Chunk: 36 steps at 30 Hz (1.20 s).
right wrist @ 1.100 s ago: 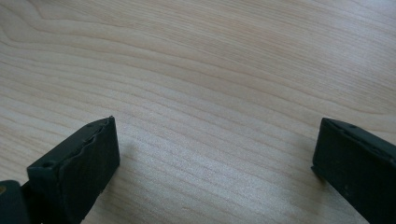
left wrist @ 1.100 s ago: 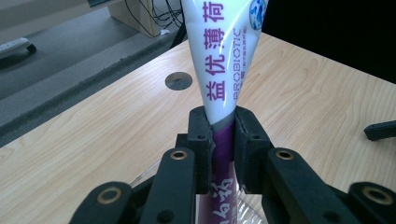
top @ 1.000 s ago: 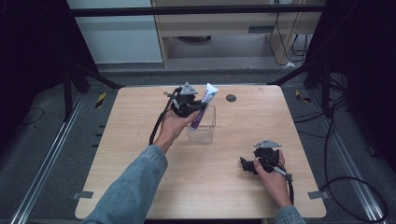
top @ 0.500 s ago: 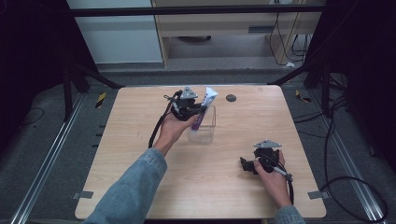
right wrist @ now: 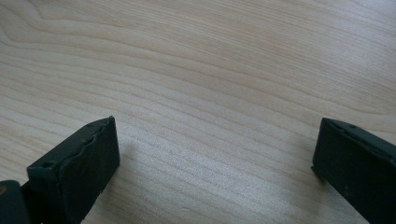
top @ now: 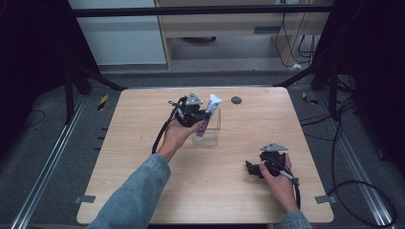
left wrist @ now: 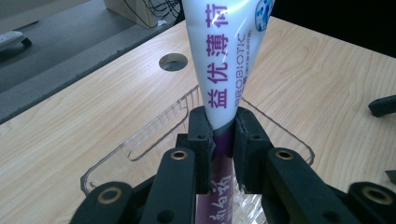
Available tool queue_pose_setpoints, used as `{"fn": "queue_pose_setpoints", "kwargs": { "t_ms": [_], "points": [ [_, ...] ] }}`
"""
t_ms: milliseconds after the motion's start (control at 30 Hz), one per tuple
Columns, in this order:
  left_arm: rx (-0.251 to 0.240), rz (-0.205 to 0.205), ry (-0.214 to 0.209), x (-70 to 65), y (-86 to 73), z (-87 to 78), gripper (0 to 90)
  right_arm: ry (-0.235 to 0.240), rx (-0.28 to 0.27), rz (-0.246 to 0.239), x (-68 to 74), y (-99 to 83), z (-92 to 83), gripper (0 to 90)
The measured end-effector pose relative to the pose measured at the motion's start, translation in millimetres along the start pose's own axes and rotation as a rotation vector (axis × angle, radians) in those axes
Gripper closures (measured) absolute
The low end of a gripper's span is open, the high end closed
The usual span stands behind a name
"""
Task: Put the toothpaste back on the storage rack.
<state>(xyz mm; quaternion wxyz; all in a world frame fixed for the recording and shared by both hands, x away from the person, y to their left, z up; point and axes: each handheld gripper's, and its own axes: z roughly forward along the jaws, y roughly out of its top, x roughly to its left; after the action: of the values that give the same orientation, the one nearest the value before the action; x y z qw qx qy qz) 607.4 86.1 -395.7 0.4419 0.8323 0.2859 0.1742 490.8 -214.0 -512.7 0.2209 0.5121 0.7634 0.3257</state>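
toothpaste tube (left wrist: 224, 70) clamped in left gripper (left wrist: 223, 140), over clear bin (left wrist: 140, 140)

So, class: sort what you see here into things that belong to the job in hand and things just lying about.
In the job:
- toothpaste tube, clamped in the left tool
- clear plastic box beneath it

Lying about:
- right tool, open over bare table
- round hole in the tabletop

A light wooden table (top: 143, 191) with a round hole (top: 236, 100) near its far edge stands on grey carpet (top: 43, 157). Metal rails (top: 45, 167) run along the floor at both sides. Behind are a pale cabinet (top: 124, 33) and a wooden desk (top: 229, 24); black cables (top: 353, 186) trail at right. Dark curtains (top: 28, 47) flank the scene.
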Motion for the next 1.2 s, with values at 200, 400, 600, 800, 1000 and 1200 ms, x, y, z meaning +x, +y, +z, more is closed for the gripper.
{"fn": "queue_pose_setpoints", "kwargs": {
  "t_ms": [200, 400, 600, 800, 1000, 1200],
  "points": [
    [0.009, 0.000, 0.006, -0.4, -3.5, 1.3, 78.2, -0.001, 0.000, 0.001, 0.1, 0.0, 0.0, 0.8],
    [0.029, -0.005, 0.017, 0.3, -7.2, 3.7, 78.1, -0.001, 0.000, 0.002, 0.1, 0.0, 0.0, 0.8],
    [0.042, -0.003, 0.021, -0.1, -6.7, 6.0, 78.2, 0.003, 0.001, 0.003, 0.2, 0.1, -0.3, 0.8],
    [0.048, -0.008, 0.022, -0.3, -5.6, 6.4, 78.2, 0.002, 0.001, 0.003, 0.2, 0.1, -0.2, 0.7],
    [0.076, -0.014, 0.031, -1.8, -1.2, 9.2, 78.0, 0.000, 0.000, 0.001, 0.0, 0.0, 0.0, 0.8],
    [0.107, -0.035, 0.043, -1.4, 4.3, 14.6, 77.9, 0.000, 0.000, 0.002, 0.1, 0.0, -0.1, 0.7]
  ]
}}
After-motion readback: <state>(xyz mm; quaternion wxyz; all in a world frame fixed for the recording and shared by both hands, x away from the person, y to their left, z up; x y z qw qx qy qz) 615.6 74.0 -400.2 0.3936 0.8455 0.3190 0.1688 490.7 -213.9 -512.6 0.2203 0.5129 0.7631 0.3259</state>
